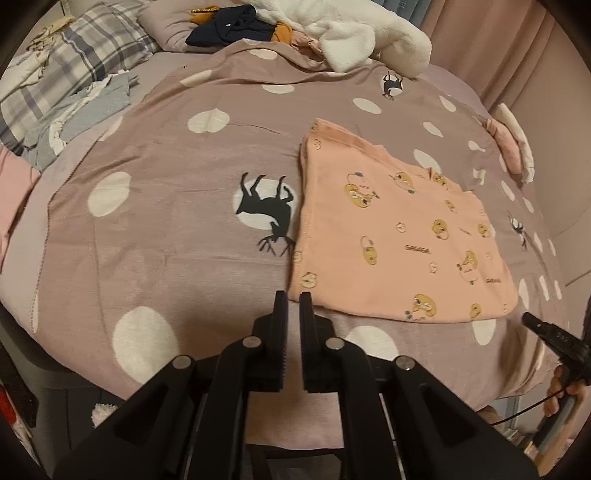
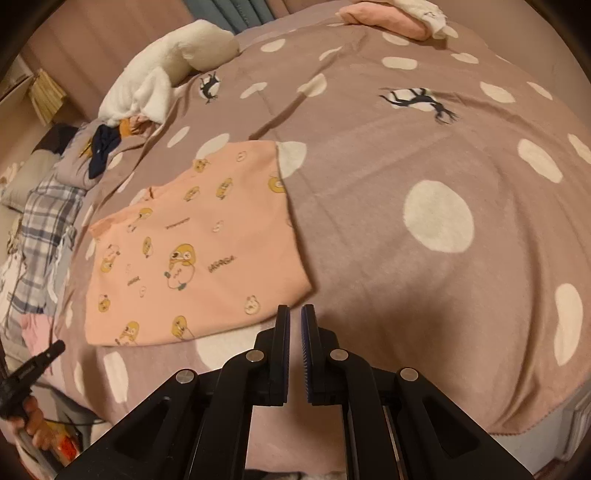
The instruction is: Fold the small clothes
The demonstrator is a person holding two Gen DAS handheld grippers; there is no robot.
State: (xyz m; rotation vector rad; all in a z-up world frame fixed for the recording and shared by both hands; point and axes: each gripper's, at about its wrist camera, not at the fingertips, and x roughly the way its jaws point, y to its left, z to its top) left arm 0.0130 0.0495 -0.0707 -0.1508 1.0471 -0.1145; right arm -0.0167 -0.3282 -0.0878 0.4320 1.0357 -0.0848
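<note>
A peach garment (image 1: 399, 236) printed with yellow cartoon bears lies folded flat in a rough rectangle on the spotted mauve bedcover (image 1: 166, 166). My left gripper (image 1: 293, 295) hovers just off the garment's near left corner, its jaws a narrow gap apart with nothing between them. In the right wrist view the same garment (image 2: 192, 251) lies ahead and to the left. My right gripper (image 2: 295, 308) sits just off its near right corner, jaws almost together and empty. Each gripper's tip shows at the edge of the other view, held by a hand.
A white plush toy (image 1: 369, 40) and a dark navy garment (image 1: 229, 26) lie at the head of the bed. Plaid bedding and loose grey clothes (image 1: 85, 55) are heaped at the far left. A folded pink and white stack (image 1: 513, 144) sits by the right edge.
</note>
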